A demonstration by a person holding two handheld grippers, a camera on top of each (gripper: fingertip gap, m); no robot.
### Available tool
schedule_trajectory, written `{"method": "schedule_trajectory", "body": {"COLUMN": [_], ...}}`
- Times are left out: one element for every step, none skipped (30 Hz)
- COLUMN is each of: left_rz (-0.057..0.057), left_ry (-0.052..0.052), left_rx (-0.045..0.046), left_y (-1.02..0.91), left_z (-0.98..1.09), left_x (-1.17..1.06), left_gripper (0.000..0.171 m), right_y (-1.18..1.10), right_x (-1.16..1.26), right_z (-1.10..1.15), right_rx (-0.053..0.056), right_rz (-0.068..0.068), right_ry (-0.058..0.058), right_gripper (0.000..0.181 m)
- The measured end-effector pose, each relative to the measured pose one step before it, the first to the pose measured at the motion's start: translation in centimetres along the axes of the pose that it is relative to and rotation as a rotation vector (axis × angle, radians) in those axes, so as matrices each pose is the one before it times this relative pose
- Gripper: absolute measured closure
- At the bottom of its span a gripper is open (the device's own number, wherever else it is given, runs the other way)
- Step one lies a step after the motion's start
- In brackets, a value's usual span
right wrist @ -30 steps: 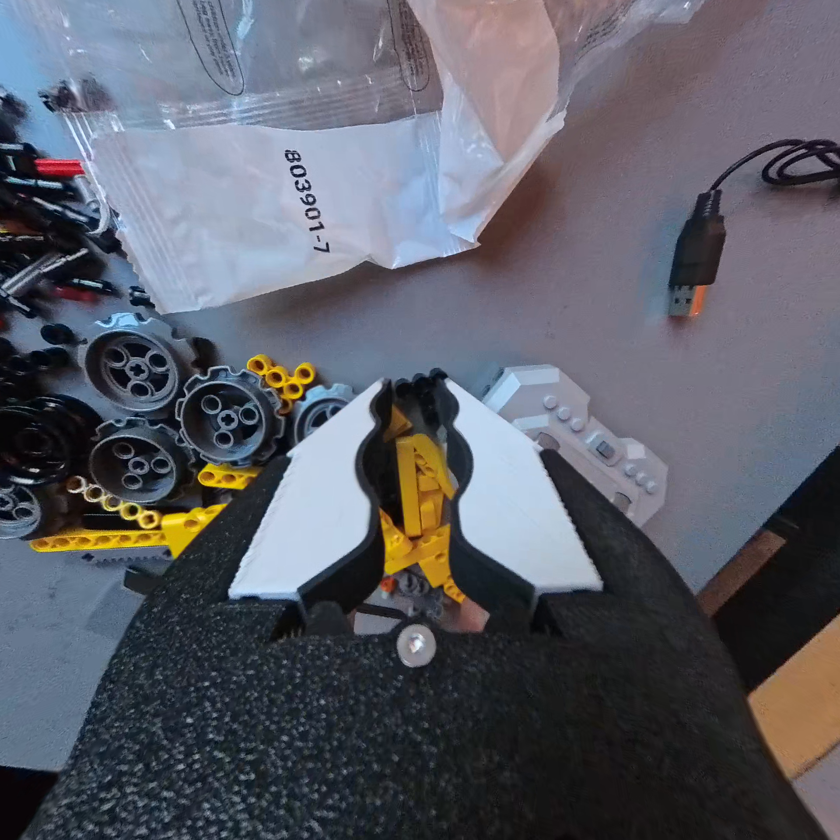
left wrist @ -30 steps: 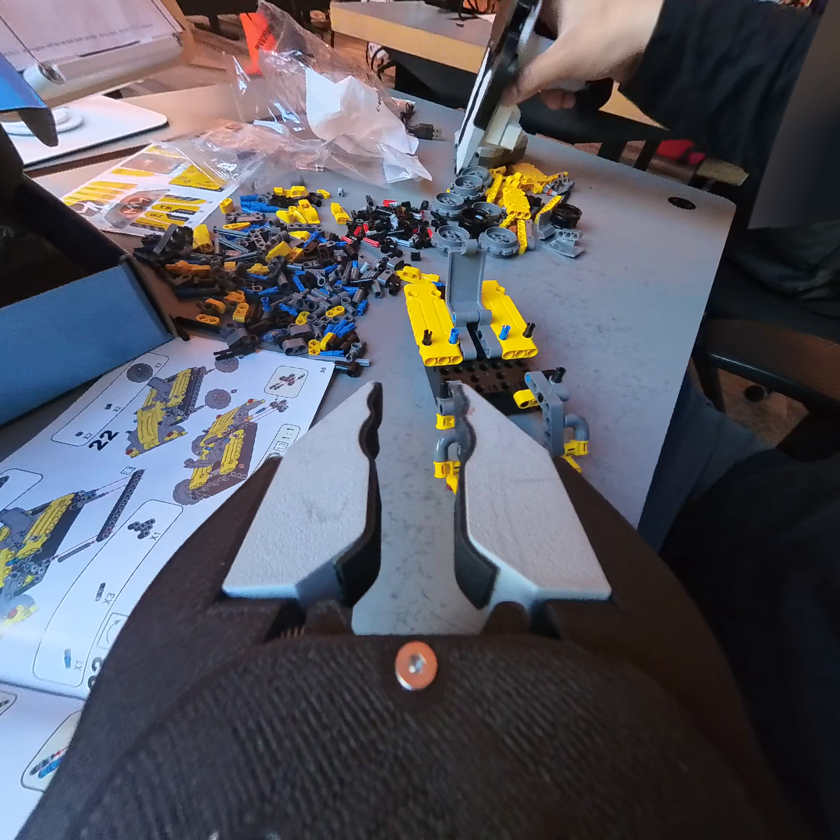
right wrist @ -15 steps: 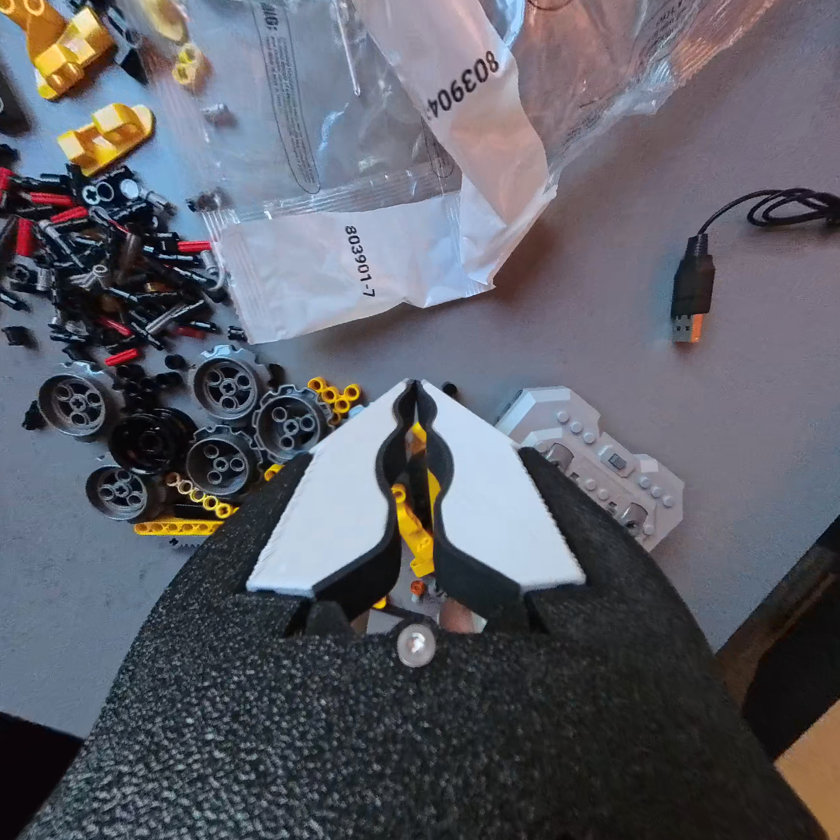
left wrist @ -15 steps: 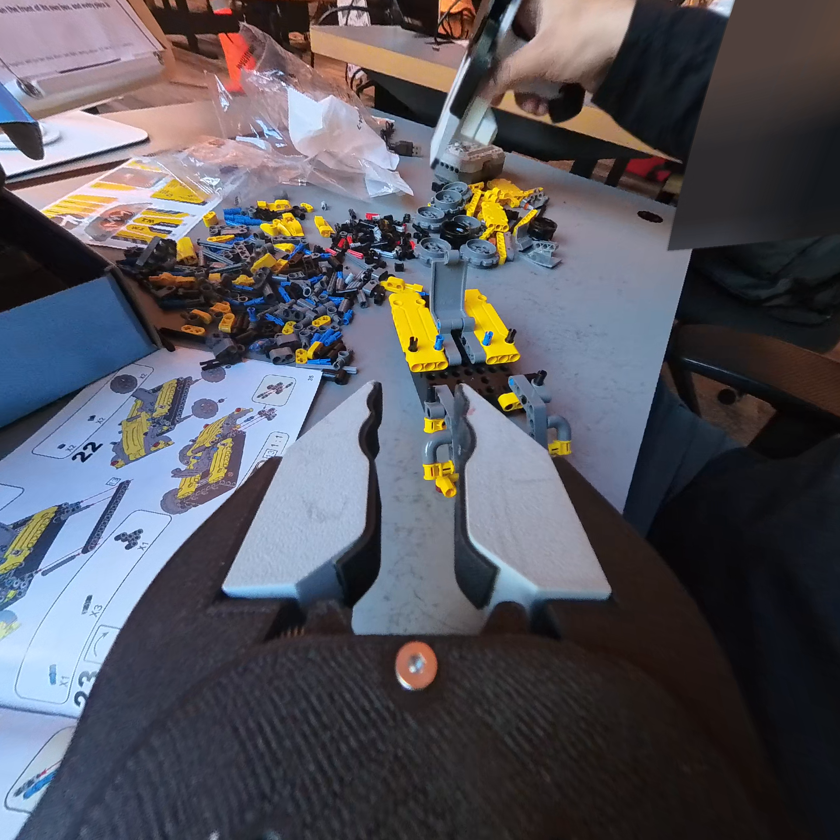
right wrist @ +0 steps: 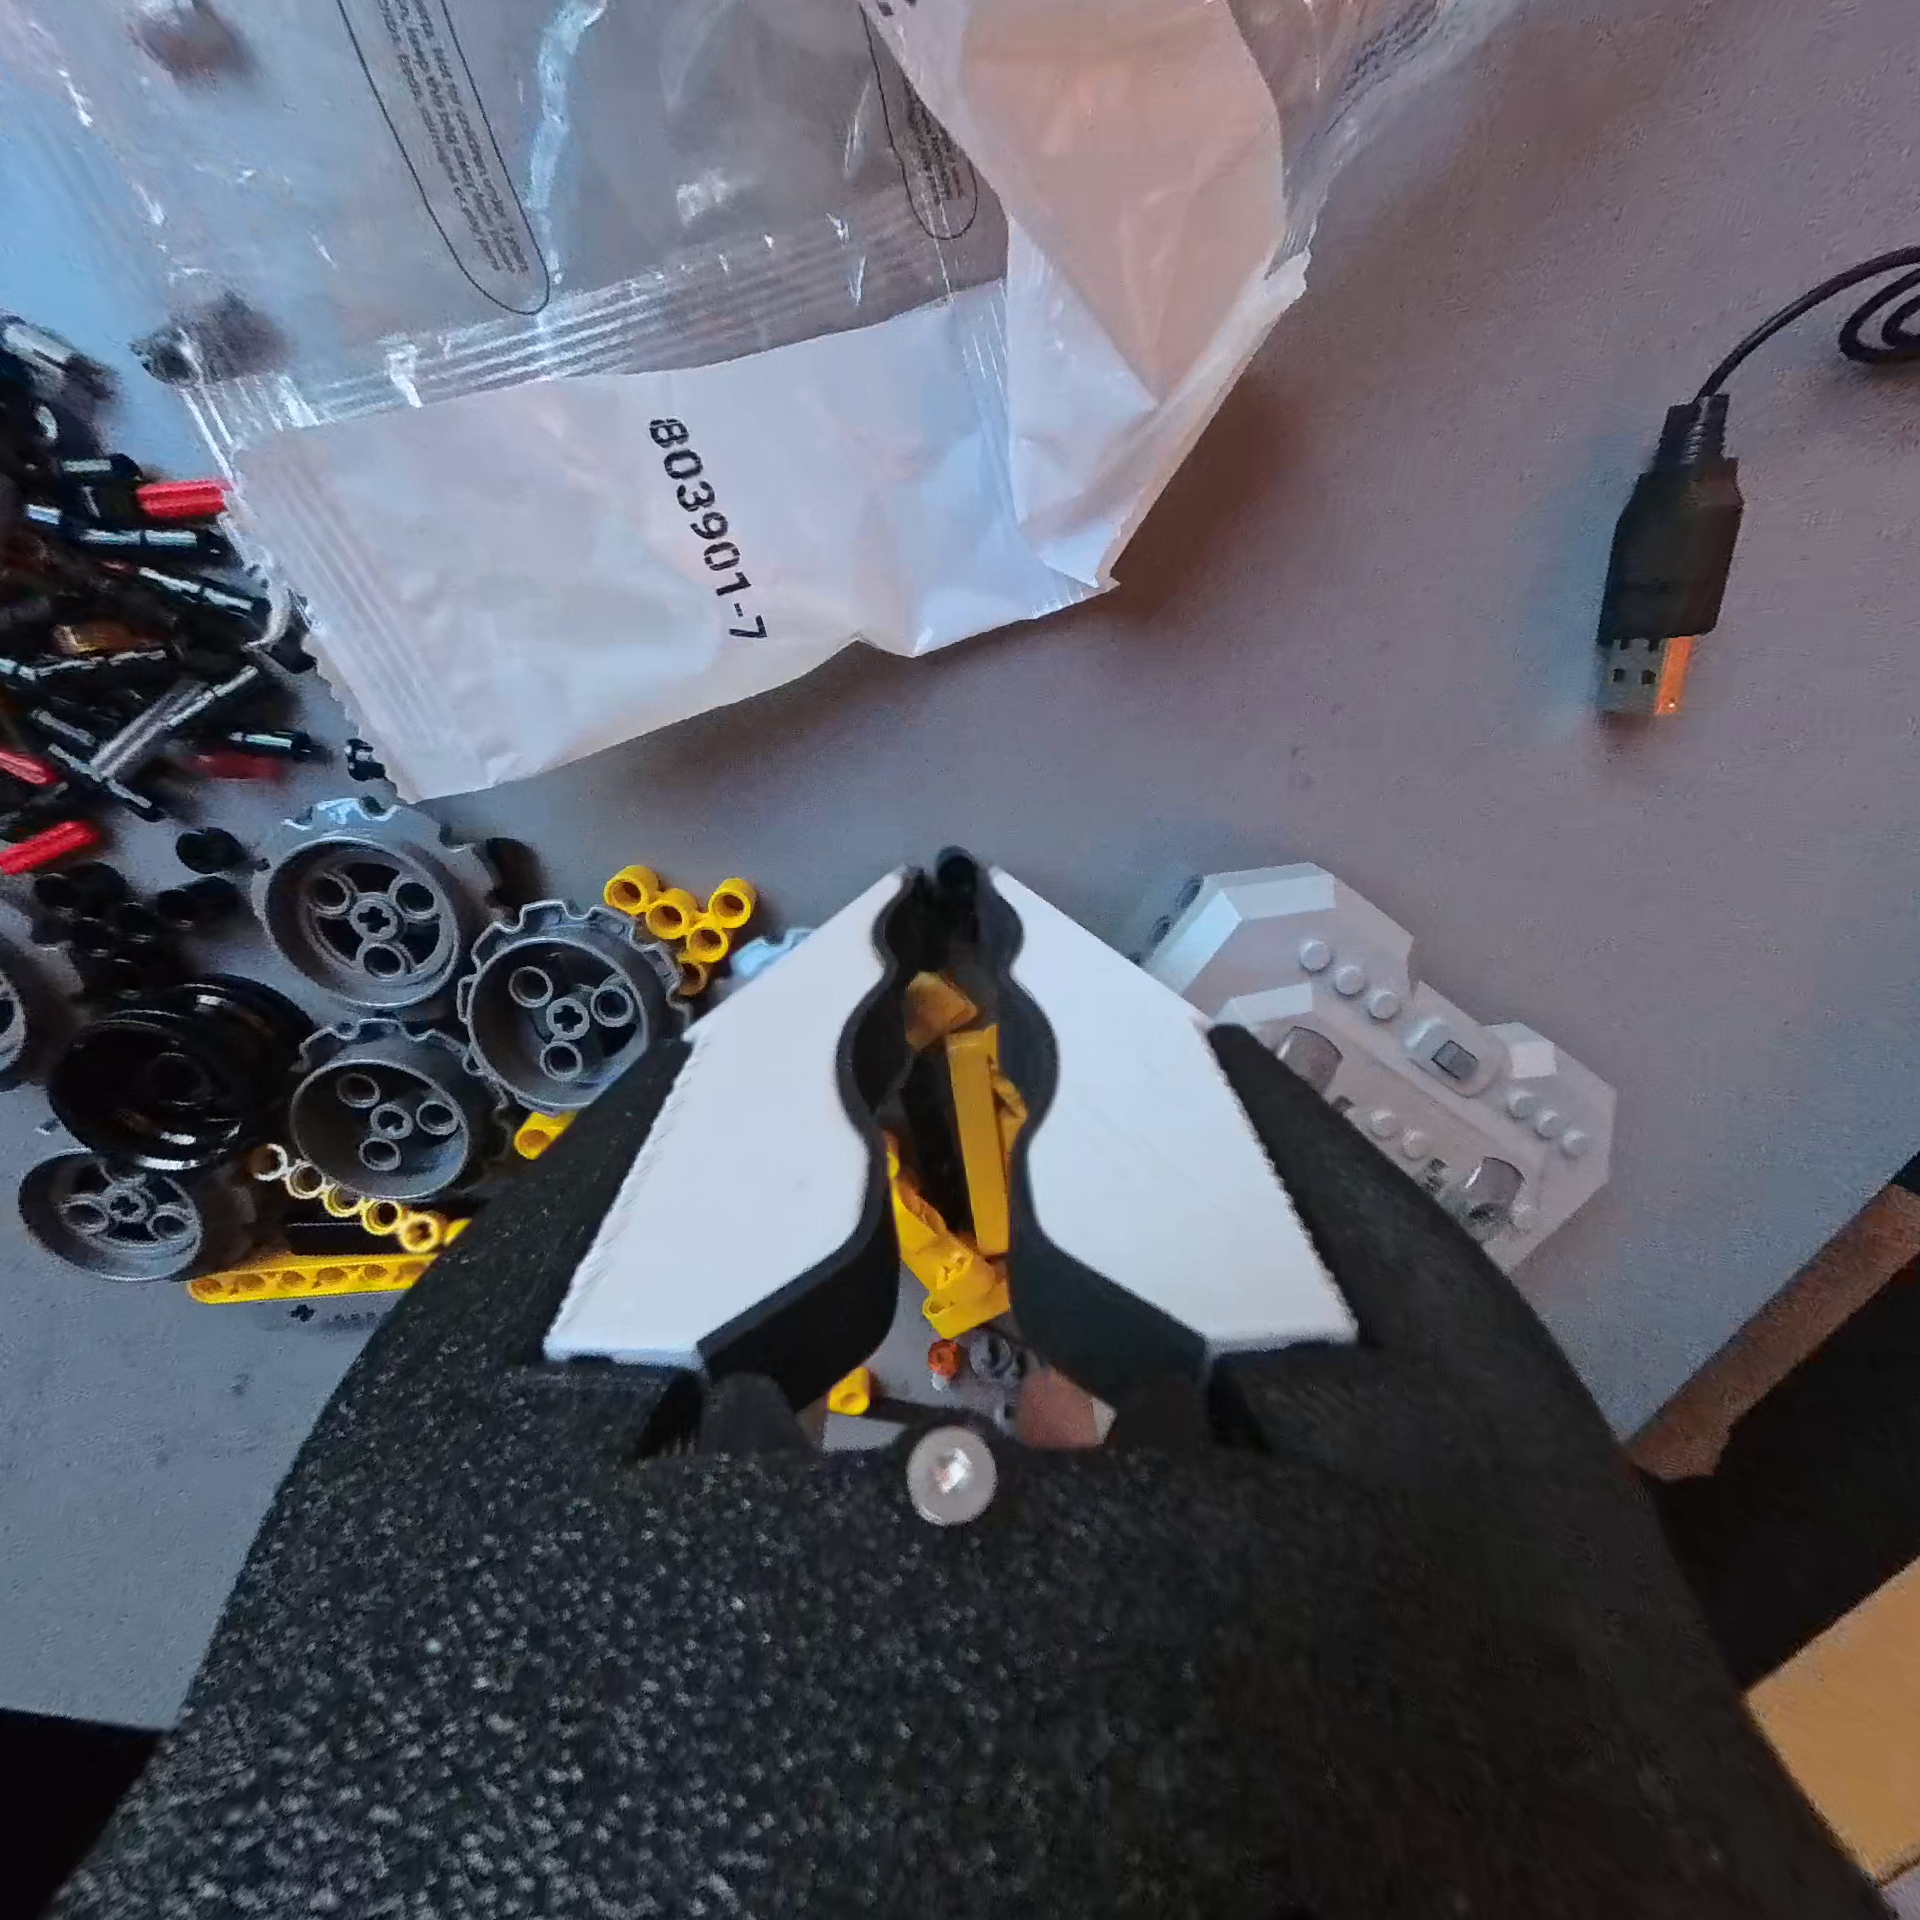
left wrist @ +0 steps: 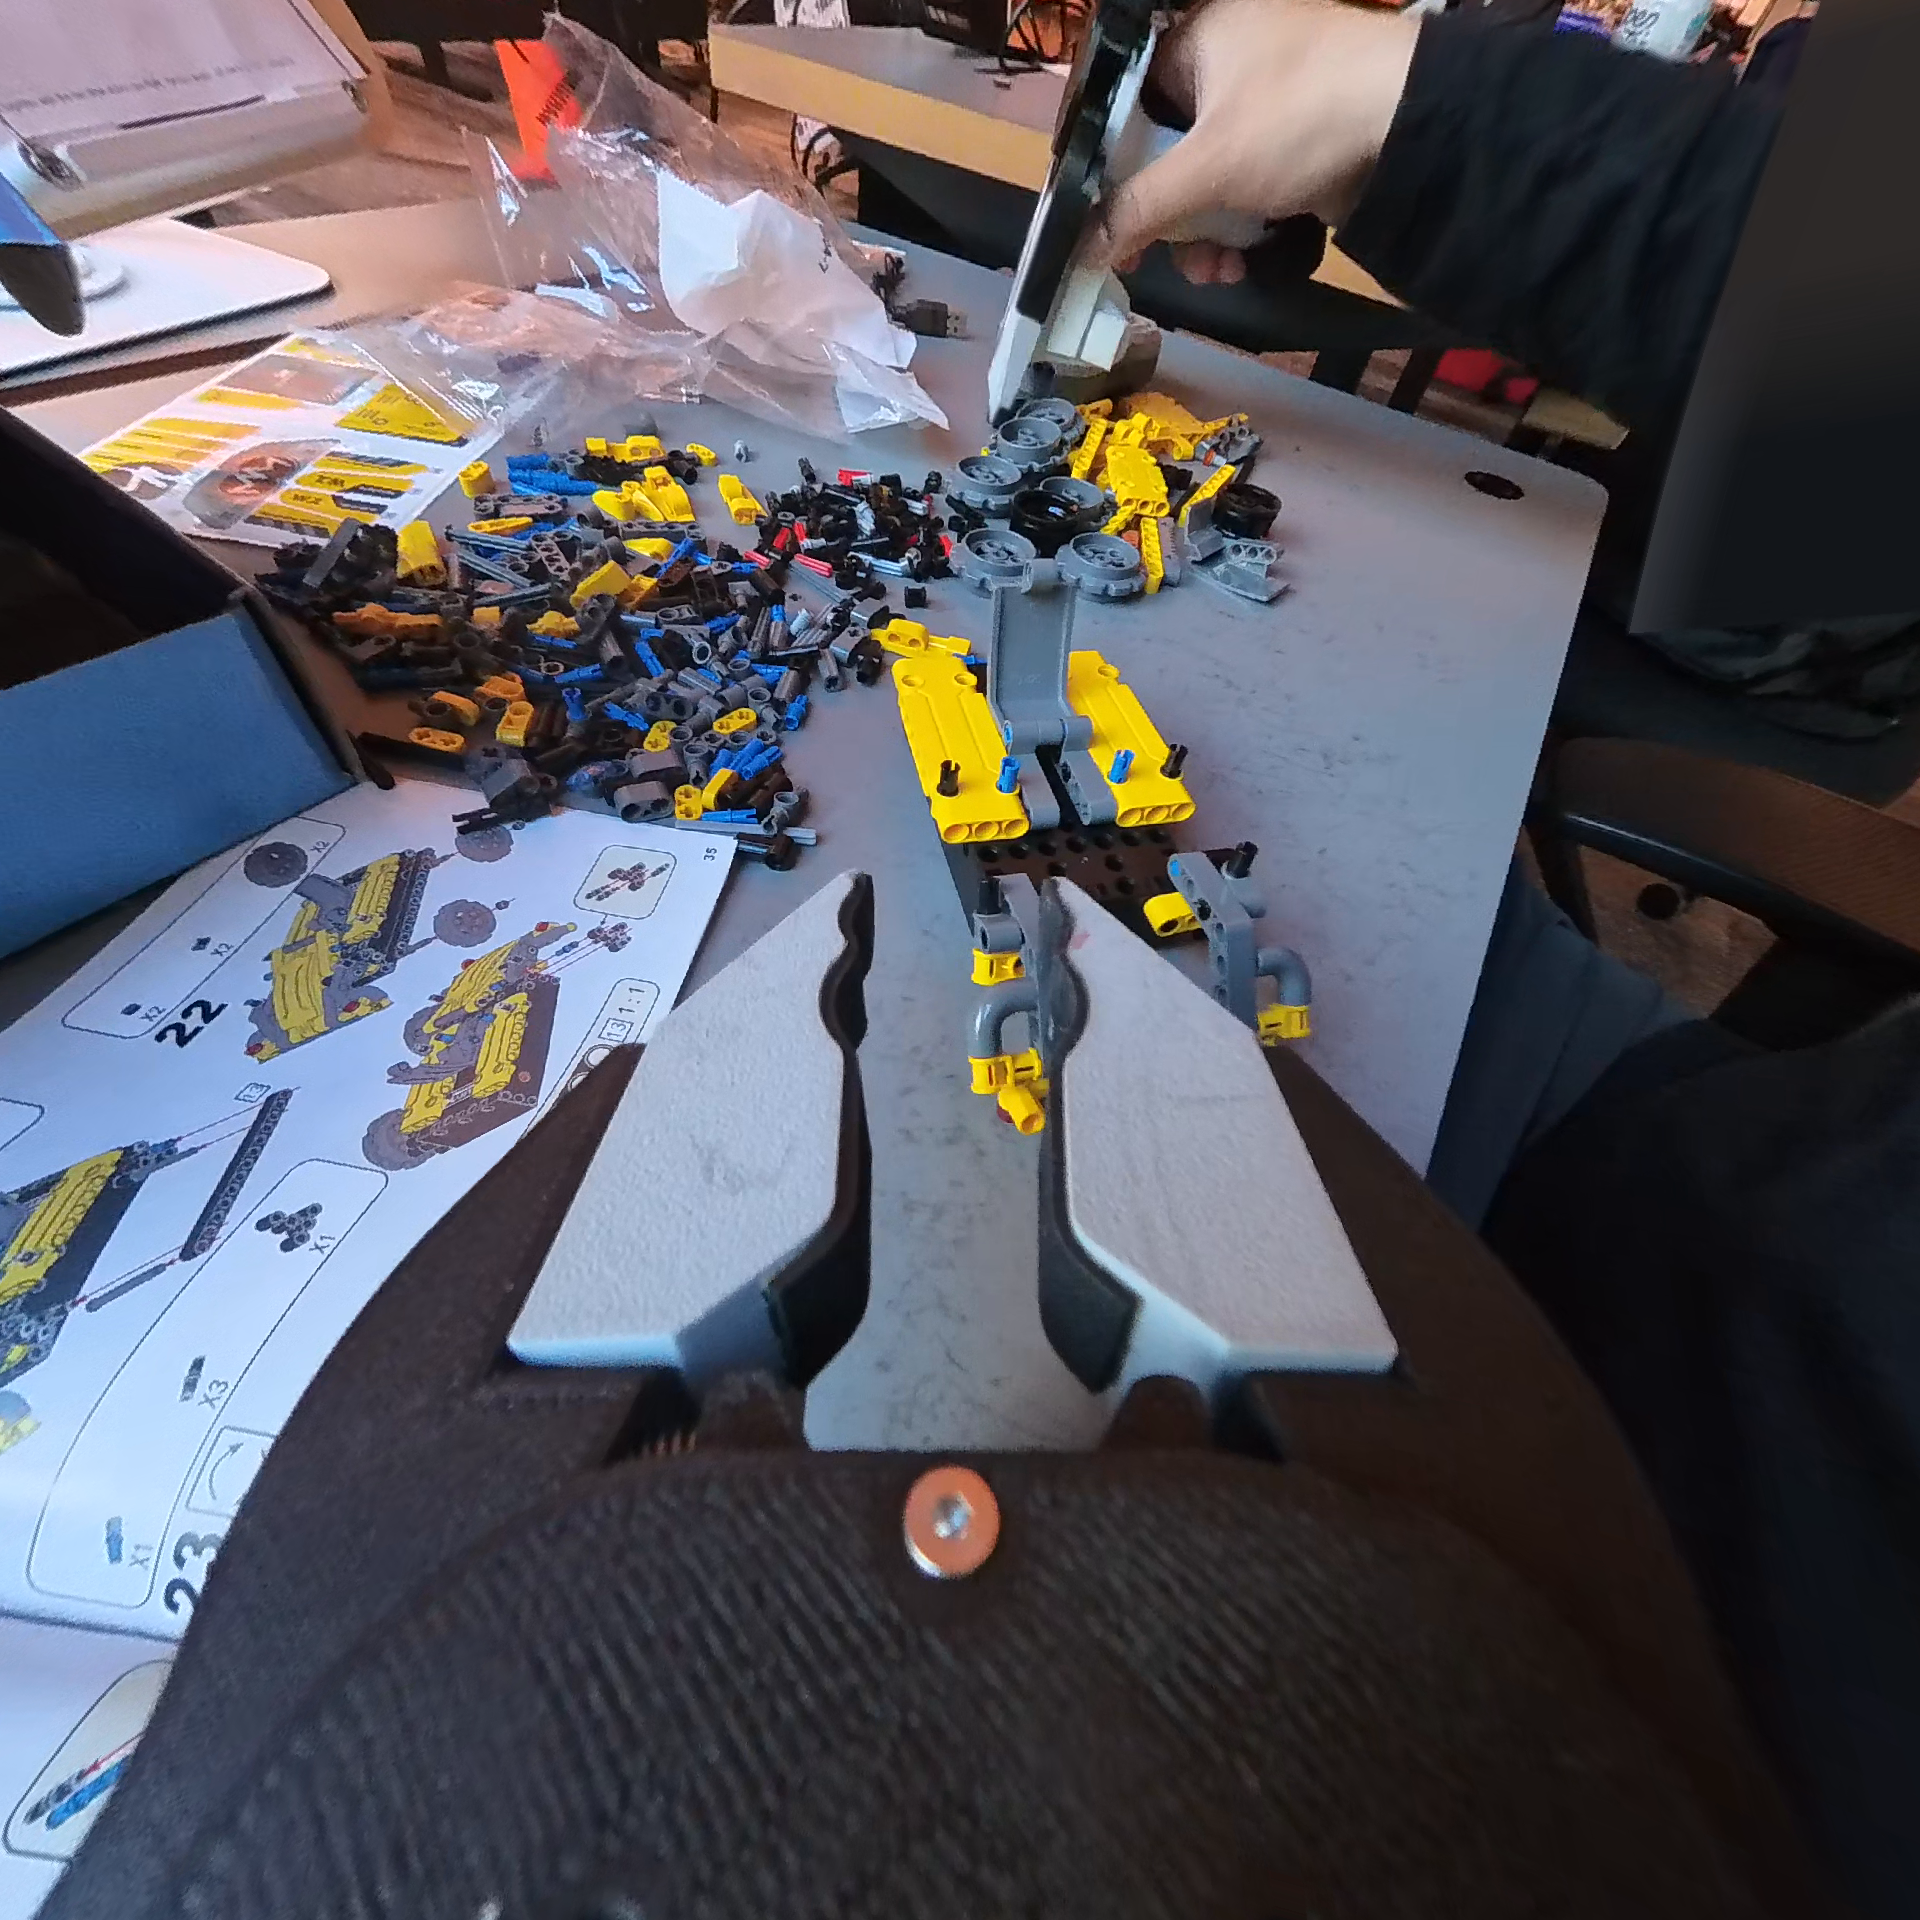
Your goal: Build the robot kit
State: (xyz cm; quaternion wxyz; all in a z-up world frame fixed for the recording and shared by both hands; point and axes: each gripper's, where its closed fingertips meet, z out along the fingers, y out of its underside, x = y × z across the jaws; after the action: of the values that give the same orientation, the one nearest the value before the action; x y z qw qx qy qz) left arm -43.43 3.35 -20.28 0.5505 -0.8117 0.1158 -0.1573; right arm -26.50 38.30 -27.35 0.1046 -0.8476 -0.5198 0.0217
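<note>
My left gripper (left wrist: 954,894) is open and empty, low over the grey table (left wrist: 1382,727). Its right finger is just beside the near end of a partly built model (left wrist: 1039,727) of yellow panels, grey beams and a black plate. My right gripper (right wrist: 953,875) is down at the edge of a heap of yellow beams (right wrist: 977,1122) and grey toothed wheels (right wrist: 566,1013). Its jaws are almost together on a small black piece (right wrist: 954,862). In the left wrist view the right gripper (left wrist: 1013,400), held by a hand (left wrist: 1247,135), points down into that heap.
A big spread of small loose parts (left wrist: 623,644) lies mid-table, an open instruction booklet (left wrist: 312,1039) at front left, a blue box (left wrist: 135,748) at left. Clear plastic bags (right wrist: 623,520), a black USB plug (right wrist: 1662,561) and a light grey block with buttons (right wrist: 1403,1049) surround the right gripper. The table edge (left wrist: 1496,935) is close on the right.
My right gripper rose and shut fully half a second ago, then came back down to the heap with the black piece between its tips. My left gripper stayed open, barely shifting.
</note>
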Motion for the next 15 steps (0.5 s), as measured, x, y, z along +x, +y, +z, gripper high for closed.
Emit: {"method": "schedule_trajectory", "body": {"left_rz": [-0.0007, -0.0003, -0.0001, 0.0000, 0.0001, 0.0001, -0.0003, -0.0007, -0.0009, -0.0010, -0.0006, 0.0001, 0.0008, 0.0015, 0.0020], "left_ry": [0.0004, 0.0006, 0.0007, 0.0010, 0.0005, 0.0003, 0.0007, 0.0009, 0.0011, 0.0011, 0.0004, 0.0000, -0.0001, -0.0004, -0.0004], "left_rx": [0.00228, 0.00091, -0.00016, -0.00066, -0.00028, 0.00036, 0.00025, -0.00040, -0.00069, -0.00030, 0.00084, 0.00165, 0.00135, 0.00018, -0.00101], "left_y": [-0.030, -0.009, 0.002, 0.015, 0.000, -0.001, -0.003, 0.002, 0.006, 0.010, -0.021, -0.012, -0.017, 0.001, 0.004], "left_z": [-0.025, -0.006, -0.001, 0.007, 0.007, -0.006, -0.002, 0.002, 0.000, 0.002, -0.005, -0.018, -0.020, 0.004, 0.001], "left_x": [-0.005, 0.005, 0.011, 0.009, 0.003, 0.008, 0.002, 0.004, 0.009, -0.001, -0.007, 0.002, 0.006, 0.016, 0.009], "left_gripper": [0.143, 0.143, 0.143, 0.143, 0.143, 0.143, 0.143, 0.143, 0.143, 0.143, 0.143, 0.143, 0.143, 0.143, 0.143], "right_y": [0.023, -0.070, -0.152, -0.263, -0.306, -0.432, -0.362, -0.424, -0.395, -0.378, -0.268, -0.069, 0.054, 0.205, 0.409], "right_x": [-0.027, -0.061, -0.203, -0.215, -0.044, 0.079, -0.058, -0.320, -0.675, -1.112, -1.480, -1.939, -2.391, -2.837, -3.007], "right_z": [-0.010, -0.013, -0.067, -0.201, -0.383, -0.520, -0.690, -0.794, -0.944, -1.080, -1.078, -1.030, -0.846, -0.525, -0.020], "right_rx": [0.0020, 0.0059, 0.0136, 0.0213, 0.0265, 0.0317, 0.0326, 0.0330, 0.0370, 0.0404, 0.0379, 0.0323, 0.0310, 0.0257, 0.0090], "right_rz": [-0.0038, -0.0017, 0.0042, 0.0058, 0.0005, -0.0052, -0.0054, -0.0056, -0.0118, -0.0197, -0.0267, -0.0374, -0.0511, -0.0591, -0.0617], "right_ry": [-0.0011, -0.0055, -0.0156, -0.0153, -0.0012, 0.0104, 0.0085, -0.0034, -0.0181, -0.0281, -0.0355, -0.0447, -0.0562, -0.0683, -0.0750], "right_gripper": [0.172, 0.172, 0.172, 0.172, 0.173, 0.172, 0.172, 0.172, 0.172, 0.173, 0.173, 0.173, 0.173, 0.173, 0.173]}}
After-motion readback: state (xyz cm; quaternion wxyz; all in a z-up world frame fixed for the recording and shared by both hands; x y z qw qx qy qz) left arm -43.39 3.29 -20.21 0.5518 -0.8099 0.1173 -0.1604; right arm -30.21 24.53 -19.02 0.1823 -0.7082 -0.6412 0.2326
